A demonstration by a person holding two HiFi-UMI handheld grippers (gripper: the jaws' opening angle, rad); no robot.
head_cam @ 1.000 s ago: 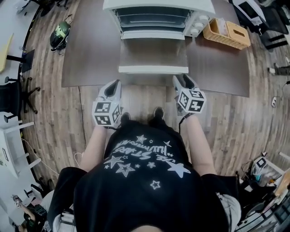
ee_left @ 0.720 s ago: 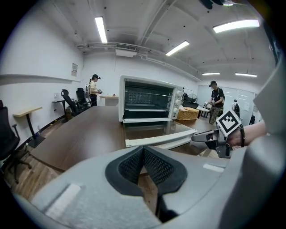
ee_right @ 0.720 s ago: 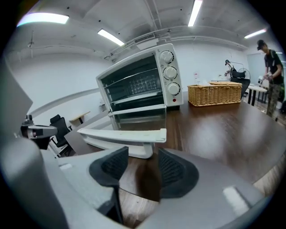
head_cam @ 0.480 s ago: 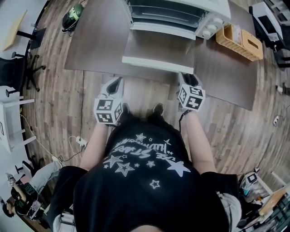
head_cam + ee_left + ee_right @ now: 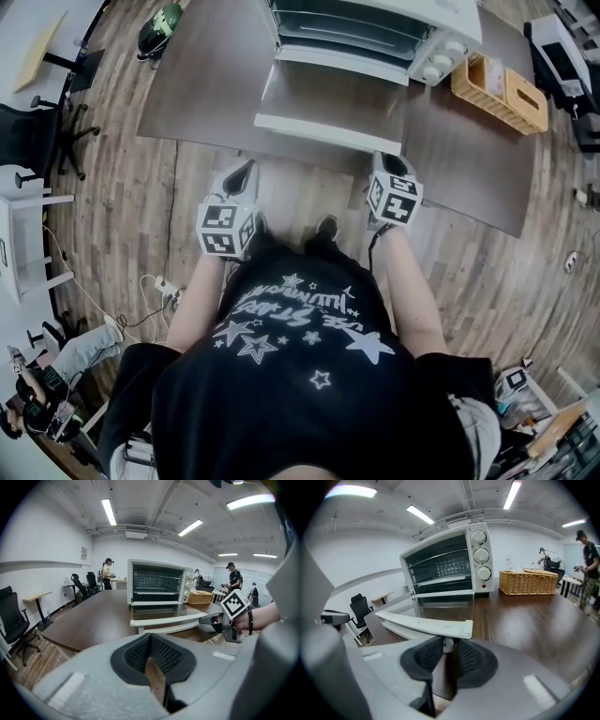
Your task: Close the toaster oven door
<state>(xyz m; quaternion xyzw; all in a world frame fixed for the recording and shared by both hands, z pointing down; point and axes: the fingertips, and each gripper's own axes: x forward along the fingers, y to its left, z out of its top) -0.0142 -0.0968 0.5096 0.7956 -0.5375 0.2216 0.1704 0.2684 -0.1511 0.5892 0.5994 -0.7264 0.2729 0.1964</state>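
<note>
The white toaster oven (image 5: 375, 28) stands at the back of the brown table (image 5: 202, 84), its glass door (image 5: 333, 94) folded down flat toward me. The door's white handle bar (image 5: 328, 133) runs along its front edge. My right gripper (image 5: 384, 167) is at the bar's right end. In the right gripper view its jaws are closing, and the pads (image 5: 468, 656) press on the handle's right post (image 5: 448, 643) under the bar (image 5: 426, 623). My left gripper (image 5: 239, 173) hovers shut and empty in front of the table edge, left of the door. It faces the oven (image 5: 157, 583).
A wicker basket (image 5: 497, 89) sits on the table right of the oven. Office chairs (image 5: 42, 141) and a white desk (image 5: 23, 244) stand to my left. Several people (image 5: 233, 576) work at desks in the background.
My right gripper has moved forward from in front of the table up to the right end of the door handle. The left gripper has stayed about where it was.
</note>
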